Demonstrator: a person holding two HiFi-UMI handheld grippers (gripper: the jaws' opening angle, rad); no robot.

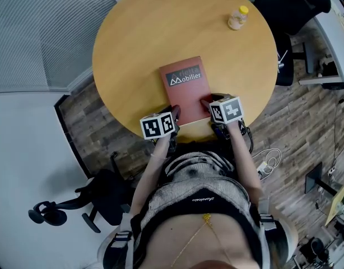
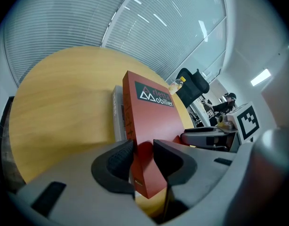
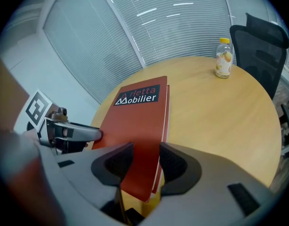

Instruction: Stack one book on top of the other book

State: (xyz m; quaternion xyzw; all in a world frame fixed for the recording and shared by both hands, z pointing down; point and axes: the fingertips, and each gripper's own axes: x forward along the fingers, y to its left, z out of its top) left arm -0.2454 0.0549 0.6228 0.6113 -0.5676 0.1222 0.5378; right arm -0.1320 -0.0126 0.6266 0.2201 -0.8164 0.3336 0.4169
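A red book [image 1: 186, 86] with a "Mobilier" label lies lengthwise on the round wooden table [image 1: 133, 38], its near end toward me. My left gripper [image 1: 175, 117] is shut on its near left corner, and in the left gripper view the red book [image 2: 151, 114] sits tilted between the pads. A second, greyish book [image 2: 117, 114] shows just under it on the left. My right gripper [image 1: 208, 103] is shut on the near right corner. In the right gripper view the red book [image 3: 135, 117] runs between the jaws, and the lower book's edge [image 3: 167, 109] peeks out along its right side.
A small bottle [image 1: 238, 17] of yellowish drink stands at the table's far right. A black office chair [image 1: 284, 10] is behind it, and another chair [image 1: 77, 203] stands on the floor at my left. The table's near edge is just under both grippers.
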